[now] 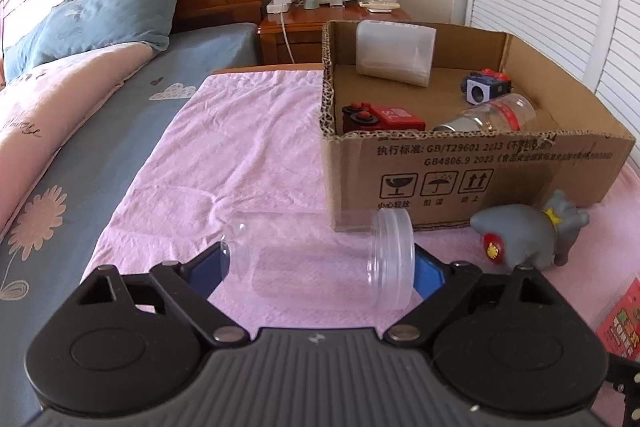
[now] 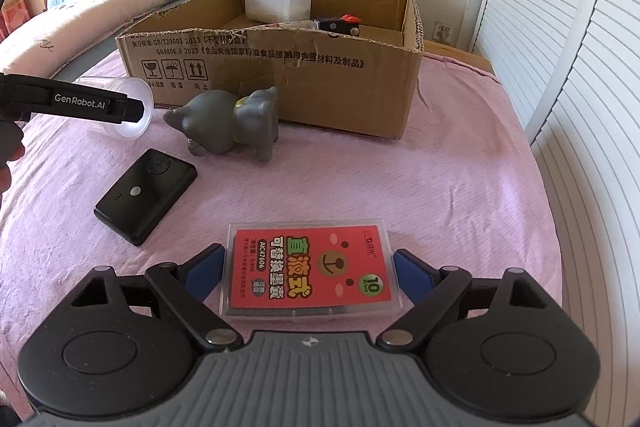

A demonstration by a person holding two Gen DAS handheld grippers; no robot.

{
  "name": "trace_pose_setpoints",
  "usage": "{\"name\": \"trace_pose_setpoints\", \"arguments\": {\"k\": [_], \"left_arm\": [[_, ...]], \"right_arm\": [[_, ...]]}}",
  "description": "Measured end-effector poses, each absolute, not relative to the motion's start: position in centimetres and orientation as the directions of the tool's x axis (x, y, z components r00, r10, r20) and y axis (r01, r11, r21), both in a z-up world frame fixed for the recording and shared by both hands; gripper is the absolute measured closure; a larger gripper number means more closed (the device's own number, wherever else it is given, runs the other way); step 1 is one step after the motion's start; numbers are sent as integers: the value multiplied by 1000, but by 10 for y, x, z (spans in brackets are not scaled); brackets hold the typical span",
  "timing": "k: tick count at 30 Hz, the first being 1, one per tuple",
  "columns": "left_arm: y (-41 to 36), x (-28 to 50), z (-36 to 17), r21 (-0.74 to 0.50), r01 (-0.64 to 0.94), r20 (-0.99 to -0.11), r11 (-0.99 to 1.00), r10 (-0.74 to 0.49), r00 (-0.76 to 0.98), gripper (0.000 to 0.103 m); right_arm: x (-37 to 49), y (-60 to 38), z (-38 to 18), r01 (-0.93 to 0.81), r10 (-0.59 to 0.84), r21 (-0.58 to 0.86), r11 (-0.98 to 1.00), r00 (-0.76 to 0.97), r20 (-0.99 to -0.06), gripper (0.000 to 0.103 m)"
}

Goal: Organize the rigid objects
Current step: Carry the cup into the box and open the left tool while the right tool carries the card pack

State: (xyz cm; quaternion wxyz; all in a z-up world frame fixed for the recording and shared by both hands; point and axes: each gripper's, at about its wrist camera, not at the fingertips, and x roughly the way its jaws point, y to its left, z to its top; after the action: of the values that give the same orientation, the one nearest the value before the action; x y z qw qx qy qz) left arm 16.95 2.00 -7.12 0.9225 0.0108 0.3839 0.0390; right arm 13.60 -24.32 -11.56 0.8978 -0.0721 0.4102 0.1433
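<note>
Both pairs of blue-padded fingers stood wide and straddled their targets. Those of the left gripper (image 1: 320,267) bracketed a clear plastic jar (image 1: 320,259) lying on its side on the pink cloth (image 1: 240,147), one pad at its base and one at its screw-thread mouth; whether the pads already pressed on it could not be told, though they sat right against it. Those of the right gripper (image 2: 306,271) flanked a clear flat case of ink refills with a red label (image 2: 308,269), which lay near the front edge of the cloth, with a thin gap showing on each side, so nothing was gripped yet. As for progress, the cardboard box (image 1: 480,167) at the far side of the cloth already held several things: a white translucent container (image 1: 394,53) against its back wall, a red toy vehicle (image 1: 380,117) by its near wall, a clear bottle with a red label (image 1: 492,115) on its side, and a small dark blue cube toy (image 1: 486,87). Left outside were the jar, the refill case, a grey rubber animal toy (image 2: 236,123) lying just in front of the box's near wall, and a black power bank (image 2: 146,197) between that toy and the case. By that count roughly half the sorting appeared done, with four items yet to go in, two of them about to be grasped.
</note>
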Motion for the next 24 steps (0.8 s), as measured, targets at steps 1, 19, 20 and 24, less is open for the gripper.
{"name": "trace_pose_setpoints", "arguments": {"k": [1, 19, 20, 24], "left_arm": [[20, 169, -71, 52, -56, -709, 997, 76, 701, 11], [25, 141, -21, 56, 201, -723, 978, -99, 684, 11], [24, 141, -16, 55, 214, -720, 975, -110, 685, 11], [20, 144, 1, 52, 256, -706, 965, -146, 693, 11]], "right_arm": [[137, -243, -115, -316, 197, -12, 949, 620, -759, 10], [128, -253, -83, -364, 223, -29, 931, 630, -744, 11], [127, -254, -79, -369, 228, -29, 929, 634, -739, 11], [128, -259, -61, -384, 253, -23, 923, 651, -716, 11]]}}
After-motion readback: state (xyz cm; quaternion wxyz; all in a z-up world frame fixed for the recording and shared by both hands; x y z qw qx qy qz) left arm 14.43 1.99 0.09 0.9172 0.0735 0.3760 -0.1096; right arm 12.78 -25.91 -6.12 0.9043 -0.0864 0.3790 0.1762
